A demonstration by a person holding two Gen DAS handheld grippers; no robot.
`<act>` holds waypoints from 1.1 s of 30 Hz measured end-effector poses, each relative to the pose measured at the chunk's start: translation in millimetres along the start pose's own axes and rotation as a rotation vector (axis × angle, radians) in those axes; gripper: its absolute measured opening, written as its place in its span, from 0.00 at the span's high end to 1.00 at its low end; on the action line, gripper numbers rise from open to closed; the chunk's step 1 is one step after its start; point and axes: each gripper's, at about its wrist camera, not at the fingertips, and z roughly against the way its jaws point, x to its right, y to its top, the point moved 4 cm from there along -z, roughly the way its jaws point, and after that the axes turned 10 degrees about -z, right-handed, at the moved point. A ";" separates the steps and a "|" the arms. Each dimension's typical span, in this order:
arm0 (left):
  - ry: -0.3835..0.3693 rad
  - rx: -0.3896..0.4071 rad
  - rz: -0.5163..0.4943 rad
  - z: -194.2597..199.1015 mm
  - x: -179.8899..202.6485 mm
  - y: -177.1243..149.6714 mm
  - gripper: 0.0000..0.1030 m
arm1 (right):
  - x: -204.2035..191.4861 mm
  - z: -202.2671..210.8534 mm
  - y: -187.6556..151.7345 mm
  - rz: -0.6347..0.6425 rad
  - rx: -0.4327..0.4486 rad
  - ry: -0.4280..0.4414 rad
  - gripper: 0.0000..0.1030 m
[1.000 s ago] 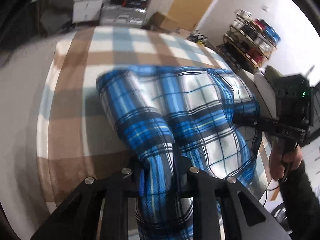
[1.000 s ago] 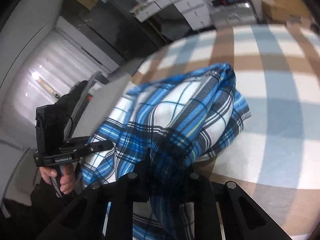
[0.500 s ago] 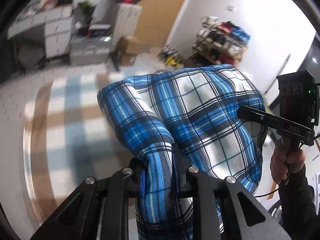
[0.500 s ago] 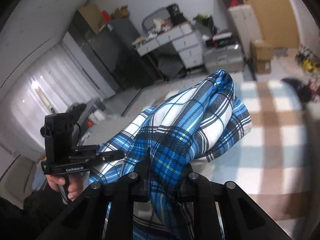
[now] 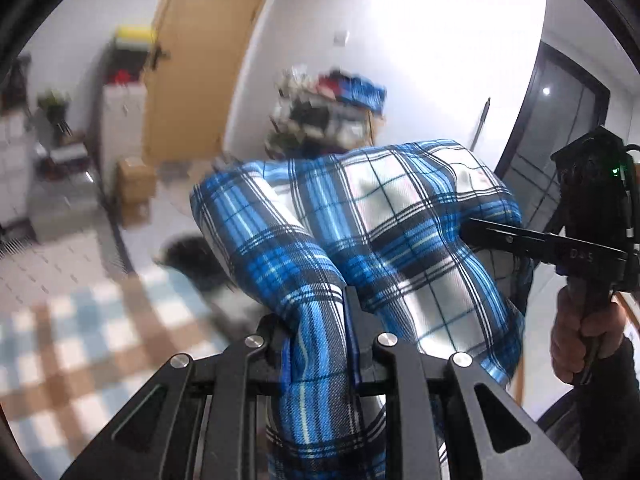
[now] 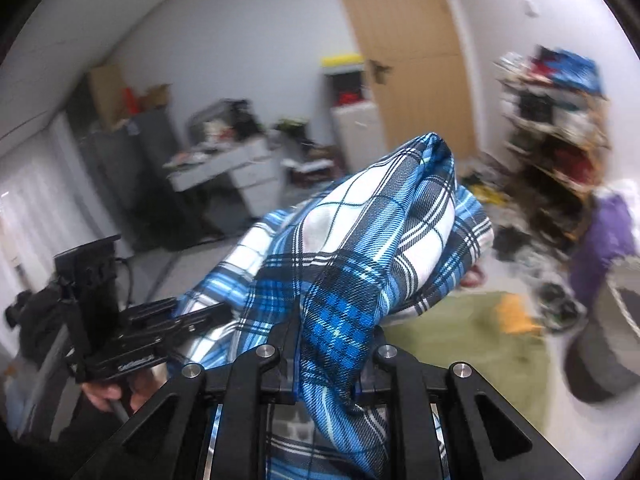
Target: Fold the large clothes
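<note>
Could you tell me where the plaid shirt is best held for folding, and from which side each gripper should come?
Hold the shirt by its bunched edge, one gripper at each end. The left gripper and the right gripper each clamp a gathered fold there, so the cloth drapes between them. Coming from the near side probably suits, since the loose bulk falls away from the fingers.

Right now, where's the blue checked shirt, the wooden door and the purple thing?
blue checked shirt (image 6: 384,240), right wrist view, white-checked bulge in the middle.
wooden door (image 6: 404,40), right wrist view, upper door panel.
purple thing (image 6: 604,240), right wrist view, its front; too blurred to identify.
</note>
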 end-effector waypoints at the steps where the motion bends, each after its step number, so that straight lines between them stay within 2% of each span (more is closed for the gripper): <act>1: -0.010 -0.032 0.018 -24.3 -0.5 -12.0 0.84 | 30.4 -10.8 -2.7 -0.040 -0.016 -0.015 0.84; 3: 0.007 -0.122 -0.004 -66.8 -1.1 -39.8 0.81 | 84.9 -34.0 -17.0 -0.130 -0.059 -0.049 0.84; 4: 0.044 -0.159 -0.027 -85.4 -3.2 -56.0 0.74 | 115.5 -49.6 -29.9 -0.162 -0.085 -0.090 0.83; 6: 0.067 -0.125 -0.055 -92.8 -6.3 -68.9 0.68 | 163.0 -73.7 -57.2 -0.203 -0.143 -0.141 0.81; 9: 0.024 -0.147 -0.044 -81.3 -14.3 -68.0 0.60 | 188.4 -69.6 -74.6 -0.226 -0.113 -0.051 0.75; 11: 0.046 -0.143 -0.041 -64.0 -22.4 -66.8 0.59 | 189.5 -57.5 -78.6 -0.230 -0.095 -0.049 0.71; 14: 0.116 -0.086 -0.083 -43.8 -20.5 -54.0 0.59 | 181.5 -31.2 -76.4 -0.158 -0.052 -0.181 0.68; 16: 0.152 -0.042 -0.125 -30.7 -9.6 -45.5 0.59 | 168.5 -8.7 -71.6 -0.119 0.010 -0.247 0.69; 18: 0.154 -0.018 -0.162 -27.1 16.1 -39.7 0.59 | 143.3 12.1 -74.5 -0.074 0.076 -0.210 0.69; 19: 0.137 -0.023 -0.179 -41.1 24.2 -29.6 0.59 | 132.1 13.6 -79.2 -0.048 0.080 -0.191 0.69; 21: 0.088 -0.091 -0.230 -63.4 41.6 -29.1 0.59 | 100.3 6.2 -97.2 0.048 0.045 -0.187 0.70; 23: 0.071 -0.179 -0.258 -99.8 47.1 -36.4 0.59 | 94.9 -13.8 -117.1 0.117 -0.006 -0.272 0.71; 25: 0.095 -0.286 -0.280 -135.7 46.5 -51.2 0.59 | 111.6 -40.2 -137.1 0.073 -0.067 -0.343 0.74; 26: 0.112 -0.315 -0.287 -139.4 46.8 -58.7 0.58 | 123.8 -48.2 -143.8 0.029 -0.086 -0.358 0.80; 27: 0.128 -0.322 -0.299 -141.5 49.6 -61.8 0.55 | 137.2 -57.0 -148.9 -0.028 -0.110 -0.358 0.85; 28: 0.124 -0.311 -0.310 -139.9 54.1 -61.5 0.49 | 146.4 -63.7 -152.1 -0.046 -0.134 -0.377 0.98; 29: 0.116 -0.304 -0.322 -137.3 57.2 -60.8 0.47 | 148.1 -65.9 -151.8 -0.030 -0.145 -0.403 1.00; 31: 0.116 -0.277 -0.330 -129.0 59.7 -58.4 0.47 | 139.8 -57.6 -142.4 -0.005 -0.144 -0.414 1.00; 32: 0.093 -0.260 -0.316 -124.2 58.4 -57.9 0.47 | 134.4 -51.8 -133.9 -0.002 -0.134 -0.406 0.96; 33: 0.072 -0.262 -0.307 -123.9 57.9 -58.9 0.47 | 124.8 -36.4 -119.4 -0.012 -0.089 -0.360 0.94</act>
